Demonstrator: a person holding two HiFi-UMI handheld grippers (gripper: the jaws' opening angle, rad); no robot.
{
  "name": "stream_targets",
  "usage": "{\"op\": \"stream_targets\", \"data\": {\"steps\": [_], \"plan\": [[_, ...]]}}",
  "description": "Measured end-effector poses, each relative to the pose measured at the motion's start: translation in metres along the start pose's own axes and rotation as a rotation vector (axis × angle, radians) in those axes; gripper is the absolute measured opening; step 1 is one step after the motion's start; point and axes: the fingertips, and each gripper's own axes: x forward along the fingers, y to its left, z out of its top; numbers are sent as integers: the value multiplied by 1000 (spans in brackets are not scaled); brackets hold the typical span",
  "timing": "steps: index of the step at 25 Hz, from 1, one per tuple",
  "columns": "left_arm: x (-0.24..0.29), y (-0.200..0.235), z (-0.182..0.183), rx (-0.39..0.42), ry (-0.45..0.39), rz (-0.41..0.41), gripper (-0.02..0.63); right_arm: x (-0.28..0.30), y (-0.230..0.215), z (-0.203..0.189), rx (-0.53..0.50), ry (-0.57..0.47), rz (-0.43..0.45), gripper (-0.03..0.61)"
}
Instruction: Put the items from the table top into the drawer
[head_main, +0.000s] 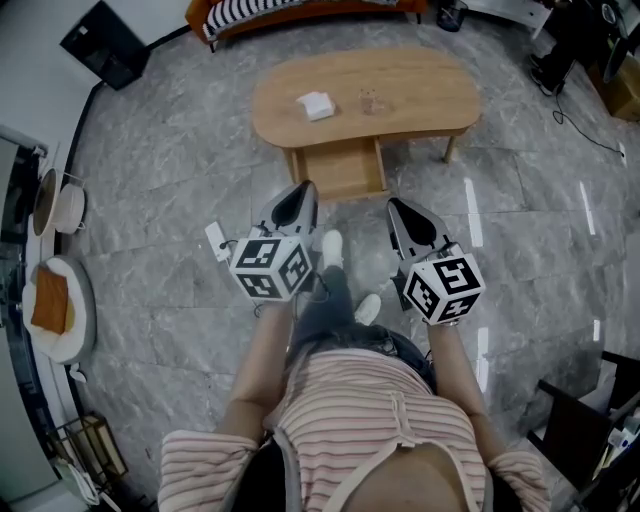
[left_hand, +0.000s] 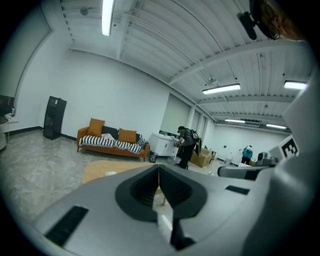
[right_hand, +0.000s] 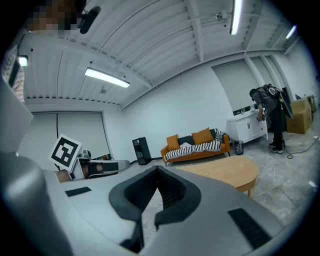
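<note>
I stand on the grey stone floor (head_main: 180, 150), well short of the desk (head_main: 420, 90), with both arms held out toward it. My left hand-held gripper (head_main: 298, 194) has its jaws pressed together with nothing between them; its own view shows the two pads meeting in a thin line. My right hand-held gripper (head_main: 402, 210) looks the same, jaws together and empty.

Nothing has been picked up yet. Two things lie on the desk: a small white block (head_main: 316, 104), possibly folded paper or a box, and just to its right, apart from it, a small clear object (head_main: 372, 101) that I cannot identify from here. The drawer (head_main: 340, 172) juts out from under the near edge of the desk and seems already pulled open; I see nothing in it.

I judge this to be the approach, before the first grasp. Next I need to close the gap to the desk, spread one pair of jaws, and bring them down around one item. The white block sits nearer my left side, the clear object nearer my right. The clear one may be fragile or slippery, so it calls for a gentle, squared-up pinch.
</note>
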Motion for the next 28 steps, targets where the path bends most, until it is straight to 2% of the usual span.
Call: {"op": "stream_targets", "data": {"steps": [7,14,18,28], "plan": [[44,21,6,-10,23,-6,14,35,-22,11,0,5,-16,0],[111,56,11,-27,71,-23,14,107,-50,16,11,60,-4,0],[149,89,6,-49,114,-17,14,161,-66,12,30,111,10,0],[237,198,-11,-117,247,59,15,291,-97,6,56,235,17,0]]}}
